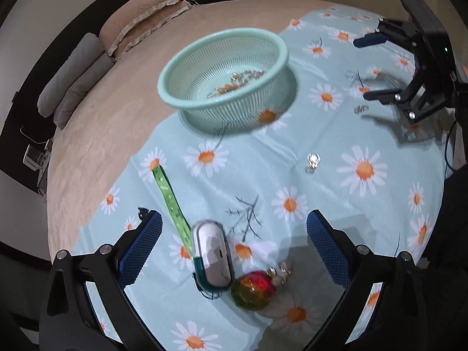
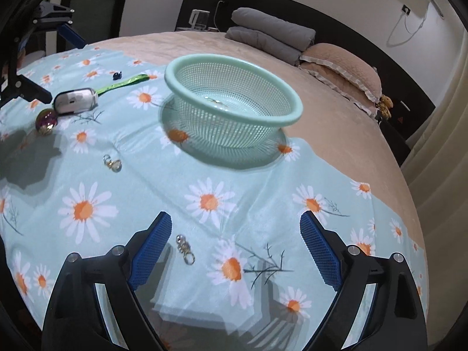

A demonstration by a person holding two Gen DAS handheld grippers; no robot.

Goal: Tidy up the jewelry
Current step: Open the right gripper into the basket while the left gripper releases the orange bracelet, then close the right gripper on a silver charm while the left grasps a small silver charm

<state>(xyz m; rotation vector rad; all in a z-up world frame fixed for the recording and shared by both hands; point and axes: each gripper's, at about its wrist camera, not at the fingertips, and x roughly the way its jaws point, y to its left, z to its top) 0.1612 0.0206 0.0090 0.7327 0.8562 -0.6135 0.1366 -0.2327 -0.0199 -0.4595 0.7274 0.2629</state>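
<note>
A mint mesh basket (image 1: 225,58) (image 2: 234,87) stands on the daisy cloth (image 1: 292,146) with a beaded piece (image 1: 239,82) inside. My left gripper (image 1: 234,237) is open above a white case with a green strap (image 1: 212,253), a red-green glass ball (image 1: 254,289) and small rings (image 1: 282,269). A clear-stone ring (image 1: 313,161) (image 2: 112,162) lies mid-cloth. My right gripper (image 2: 235,239) (image 1: 368,67) is open, with a small silver clasp piece (image 2: 185,248) (image 1: 361,108) just inside its left finger.
The cloth lies on a beige bed (image 2: 336,122). Folded grey blankets (image 2: 272,35) and beige pillows (image 2: 345,67) sit at the headboard. A small dark clip (image 2: 117,74) lies near the strap's end. Curtains (image 2: 438,146) hang at the right.
</note>
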